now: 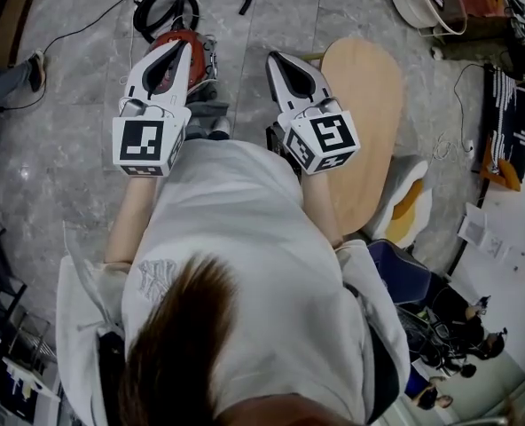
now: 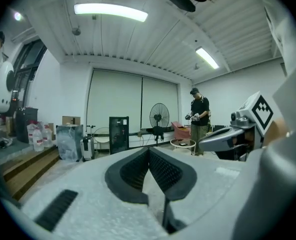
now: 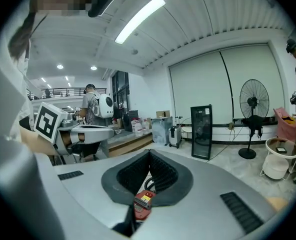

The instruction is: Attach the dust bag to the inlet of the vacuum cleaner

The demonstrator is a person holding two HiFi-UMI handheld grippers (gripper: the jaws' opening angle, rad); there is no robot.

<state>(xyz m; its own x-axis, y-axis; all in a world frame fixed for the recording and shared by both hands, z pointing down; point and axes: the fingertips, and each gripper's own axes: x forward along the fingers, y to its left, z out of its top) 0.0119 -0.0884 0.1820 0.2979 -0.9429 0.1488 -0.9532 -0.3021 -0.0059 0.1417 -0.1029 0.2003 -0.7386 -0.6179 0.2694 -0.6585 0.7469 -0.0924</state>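
Seemingly, the dust bag had not yet been attached; both grippers were held shut and empty.
The left gripper and right gripper were raised above the red vacuum cleaner on the floor; no dust bag could be made out.

Open lab-like hall: grey marble floor, tall roller blinds, pedestal fan, strip lights, another person standing by.

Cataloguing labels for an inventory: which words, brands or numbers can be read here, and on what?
No text reads clearly.
Marker cubes: square patterns, no letters.
Yellow label on the red vacuum cleaner: too small.
Emblem on the white shirt: too blurred.
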